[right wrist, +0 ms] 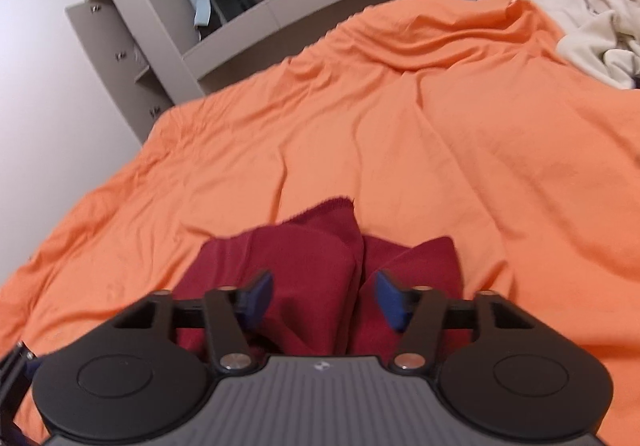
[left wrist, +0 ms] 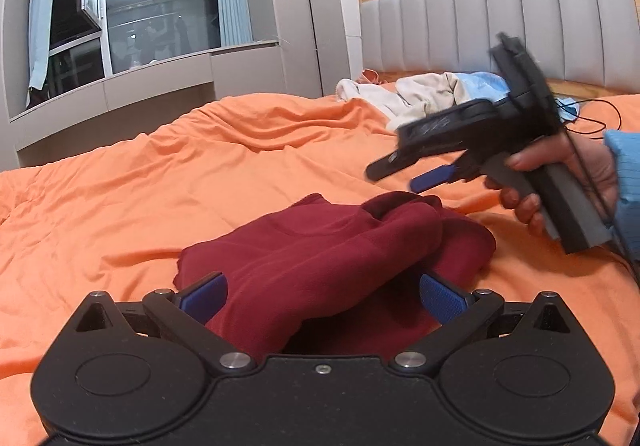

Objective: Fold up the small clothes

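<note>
Bare orange bedcover point(right wrist: 400, 118) lies all around the red garment point(right wrist: 320, 274). A heap of pale clothes point(left wrist: 420, 94) blocks the way well beyond it, near the headboard point(left wrist: 500, 18).

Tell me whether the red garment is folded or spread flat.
Folded: the red garment lies bunched in doubled layers on the orange bedcover, not spread.

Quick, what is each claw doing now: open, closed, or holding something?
Left claw: open, the red garment lies between its fingers, not pinched.
Right claw: half open above the same red garment, holding nothing.

Orange-covered bed point(left wrist: 160, 174), grey padded headboard point(left wrist: 500, 18), dark window point(left wrist: 160, 6), grey cabinets point(right wrist: 120, 42).
</note>
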Motion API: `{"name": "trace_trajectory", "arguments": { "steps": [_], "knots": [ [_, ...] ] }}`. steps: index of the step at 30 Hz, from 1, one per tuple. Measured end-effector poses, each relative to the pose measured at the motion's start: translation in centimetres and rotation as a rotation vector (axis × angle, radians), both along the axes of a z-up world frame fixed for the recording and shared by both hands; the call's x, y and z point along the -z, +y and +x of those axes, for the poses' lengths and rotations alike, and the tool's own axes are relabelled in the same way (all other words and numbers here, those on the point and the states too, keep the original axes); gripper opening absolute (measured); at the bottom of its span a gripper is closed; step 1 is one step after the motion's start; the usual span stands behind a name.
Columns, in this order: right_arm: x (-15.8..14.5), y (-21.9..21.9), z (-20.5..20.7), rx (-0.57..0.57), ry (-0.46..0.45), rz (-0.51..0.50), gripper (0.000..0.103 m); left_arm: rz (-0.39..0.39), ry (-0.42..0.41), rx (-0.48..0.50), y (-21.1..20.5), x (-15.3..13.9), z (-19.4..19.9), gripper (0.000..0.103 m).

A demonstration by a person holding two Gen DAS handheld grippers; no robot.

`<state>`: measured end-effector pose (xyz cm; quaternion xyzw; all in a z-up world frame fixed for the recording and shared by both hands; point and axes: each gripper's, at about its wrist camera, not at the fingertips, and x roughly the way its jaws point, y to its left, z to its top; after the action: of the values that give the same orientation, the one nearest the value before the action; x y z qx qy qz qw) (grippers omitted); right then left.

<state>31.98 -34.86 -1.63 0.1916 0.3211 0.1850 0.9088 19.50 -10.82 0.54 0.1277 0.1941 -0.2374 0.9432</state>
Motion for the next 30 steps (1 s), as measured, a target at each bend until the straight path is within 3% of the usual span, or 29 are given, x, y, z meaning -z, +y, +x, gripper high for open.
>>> {"name": "trace_trajectory", "arguments": {
  "steps": [5, 12, 15, 17, 23, 26, 30],
  "knots": [
    [0.2, 0.7, -0.5, -0.013, -0.005, -0.019, 0.028, 0.016, -0.006, 0.007, -0.5, 0.2, 0.2, 0.096],
    [-0.1, 1.3, -0.9, -0.013, -0.035, -0.043, 0.012, 0.023, -0.024, 0.011, -0.6, 0.2, -0.1, 0.082],
    [-0.5, 1.6, -1.3, -0.013, -0.061, -0.065, 0.009, 0.034, -0.033, 0.018, -0.7, 0.2, -0.2, 0.074],
    [-0.8, 1.9, -1.6, -0.007, -0.081, -0.080, 0.008, 0.051, -0.038, 0.030, -0.8, 0.3, -0.2, 0.056],
    [-1.5, 1.8, -2.5, 0.030, -0.120, -0.084, 0.006, 0.109, -0.045, 0.055, -1.8, 0.8, -0.2, 0.026],
    [-1.9, 1.1, -2.9, 0.048, -0.137, -0.072, 0.006, 0.121, -0.059, 0.060, -2.2, 0.7, -0.2, 0.017],
    [-2.3, -0.4, -3.3, 0.083, -0.148, -0.041, 0.006, 0.115, -0.083, 0.069, -2.9, 0.2, -0.4, 0.014]
  ]
}}
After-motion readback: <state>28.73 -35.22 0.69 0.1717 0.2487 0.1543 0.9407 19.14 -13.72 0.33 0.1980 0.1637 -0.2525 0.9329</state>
